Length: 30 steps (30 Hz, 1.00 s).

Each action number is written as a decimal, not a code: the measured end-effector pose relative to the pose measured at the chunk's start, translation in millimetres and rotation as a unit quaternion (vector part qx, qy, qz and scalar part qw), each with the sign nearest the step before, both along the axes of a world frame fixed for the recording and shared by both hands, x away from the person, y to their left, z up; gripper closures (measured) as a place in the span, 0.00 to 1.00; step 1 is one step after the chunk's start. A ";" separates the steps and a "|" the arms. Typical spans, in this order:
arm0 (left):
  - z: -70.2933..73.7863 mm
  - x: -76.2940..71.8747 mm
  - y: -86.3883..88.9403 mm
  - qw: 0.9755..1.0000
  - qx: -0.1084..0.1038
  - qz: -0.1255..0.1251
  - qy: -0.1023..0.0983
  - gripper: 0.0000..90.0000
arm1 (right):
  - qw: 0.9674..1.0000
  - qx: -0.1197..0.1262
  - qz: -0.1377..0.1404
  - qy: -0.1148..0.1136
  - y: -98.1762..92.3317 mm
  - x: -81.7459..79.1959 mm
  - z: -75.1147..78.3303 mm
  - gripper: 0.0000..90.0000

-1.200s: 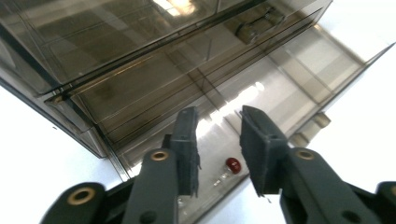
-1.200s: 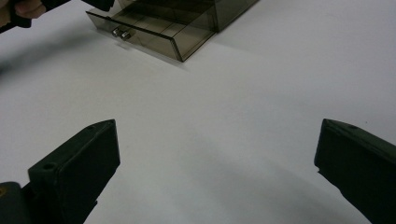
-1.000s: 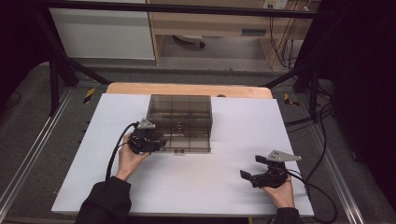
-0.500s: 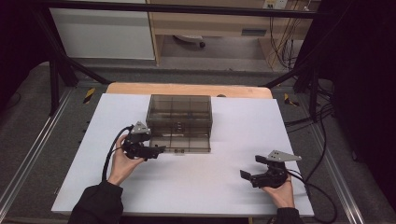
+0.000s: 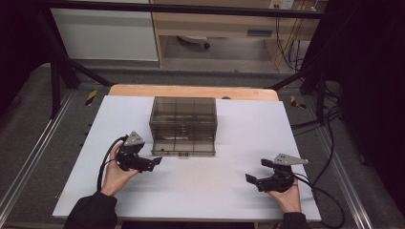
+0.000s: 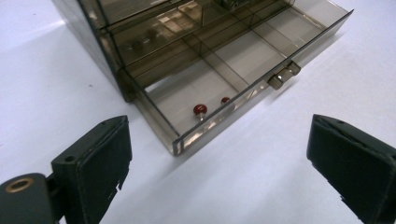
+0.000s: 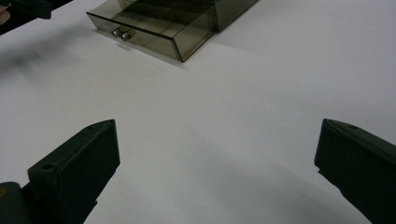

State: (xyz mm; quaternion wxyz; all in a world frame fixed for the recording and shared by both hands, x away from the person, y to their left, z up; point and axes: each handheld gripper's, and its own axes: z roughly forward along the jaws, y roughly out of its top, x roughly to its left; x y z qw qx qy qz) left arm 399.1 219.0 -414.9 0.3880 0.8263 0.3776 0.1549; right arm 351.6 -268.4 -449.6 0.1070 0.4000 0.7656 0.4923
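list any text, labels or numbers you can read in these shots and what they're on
None can be read.
Smoky plastic drawer box: no label or print on it, nor on its pulled-out bottom drawer.
Left tongs and right tongs: plain black, no markings visible.
Small blue-grey plate on the wooden bench behind the table: may carry print, too small and blurred to read.

No legible text, labels, brands or numbers anywhere.
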 end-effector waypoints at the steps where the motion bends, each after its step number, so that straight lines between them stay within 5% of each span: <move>1: -0.9 -1.1 2.0 1.000 0.001 0.000 -0.001 0.07 | 1.000 0.000 0.000 0.000 0.0 -0.2 0.1 0.01; 30: -24.0 -33.7 63.3 1.000 -0.004 0.021 -0.010 0.07 | 1.000 0.002 -0.002 0.002 -0.1 -0.5 0.4 0.01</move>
